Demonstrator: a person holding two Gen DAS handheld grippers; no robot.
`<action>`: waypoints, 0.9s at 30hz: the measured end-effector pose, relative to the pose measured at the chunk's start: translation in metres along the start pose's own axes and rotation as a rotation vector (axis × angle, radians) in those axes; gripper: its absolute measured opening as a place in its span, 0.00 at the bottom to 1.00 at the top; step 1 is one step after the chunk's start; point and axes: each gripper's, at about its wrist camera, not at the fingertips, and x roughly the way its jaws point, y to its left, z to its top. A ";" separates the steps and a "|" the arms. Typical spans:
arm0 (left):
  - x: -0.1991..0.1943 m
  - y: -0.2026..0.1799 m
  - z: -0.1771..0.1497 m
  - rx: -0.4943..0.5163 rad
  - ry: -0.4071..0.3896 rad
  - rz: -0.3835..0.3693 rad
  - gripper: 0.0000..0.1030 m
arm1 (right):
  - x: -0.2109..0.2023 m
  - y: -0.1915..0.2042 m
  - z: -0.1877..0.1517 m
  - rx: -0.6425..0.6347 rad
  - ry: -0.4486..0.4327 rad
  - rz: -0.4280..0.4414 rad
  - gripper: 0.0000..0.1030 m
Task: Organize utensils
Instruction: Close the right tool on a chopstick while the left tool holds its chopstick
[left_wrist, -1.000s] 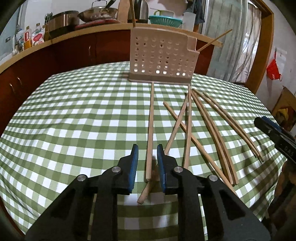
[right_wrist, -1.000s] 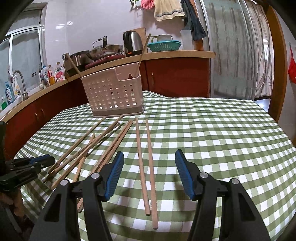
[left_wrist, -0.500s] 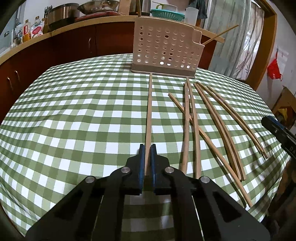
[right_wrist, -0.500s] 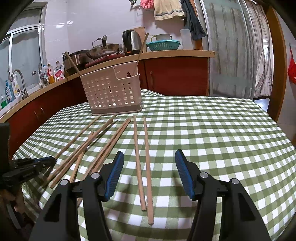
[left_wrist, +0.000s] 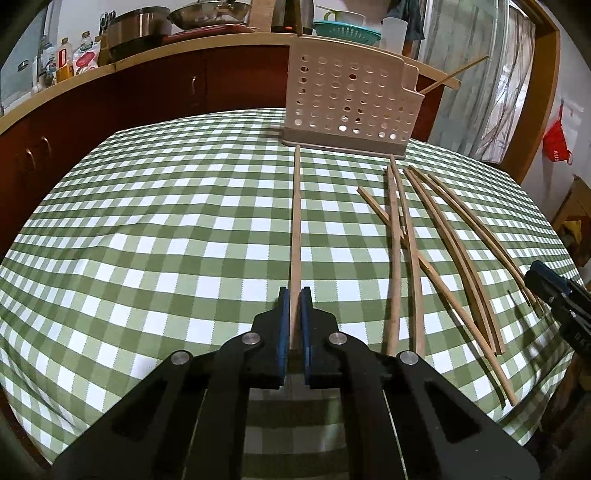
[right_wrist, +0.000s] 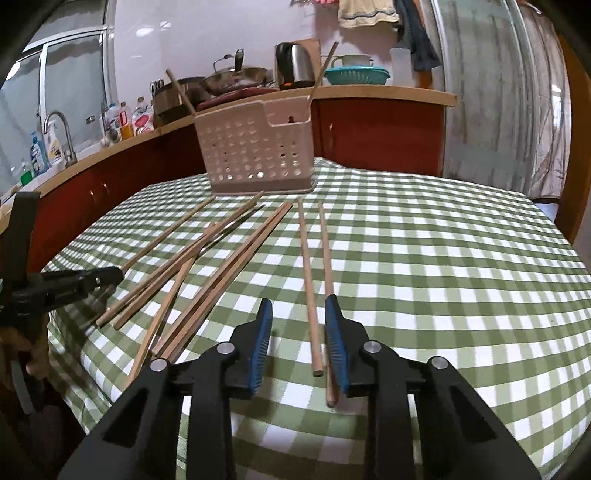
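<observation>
While the left gripper (left_wrist: 294, 295) clamps the near end of one chopstick (left_wrist: 295, 221), that stick runs straight toward the perforated utensil basket (left_wrist: 351, 103), its far tip just short of the basket's base. The right gripper (right_wrist: 298, 317) is closing around a pair of chopsticks (right_wrist: 308, 280) lying parallel, their far ends near the basket; the pads do not yet press them. More loose chopsticks (right_wrist: 207, 273) lie fanned on the checked tablecloth (right_wrist: 443, 277), between the basket and the grippers.
</observation>
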 end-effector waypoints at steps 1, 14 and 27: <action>0.000 0.001 0.000 -0.001 0.000 0.001 0.06 | 0.003 0.000 0.000 -0.002 0.008 0.001 0.29; 0.000 0.001 0.000 0.003 -0.004 0.005 0.06 | 0.010 0.001 -0.006 -0.009 0.039 -0.007 0.27; -0.003 0.000 -0.009 0.017 -0.072 0.015 0.06 | 0.008 -0.006 -0.015 0.008 0.033 -0.003 0.16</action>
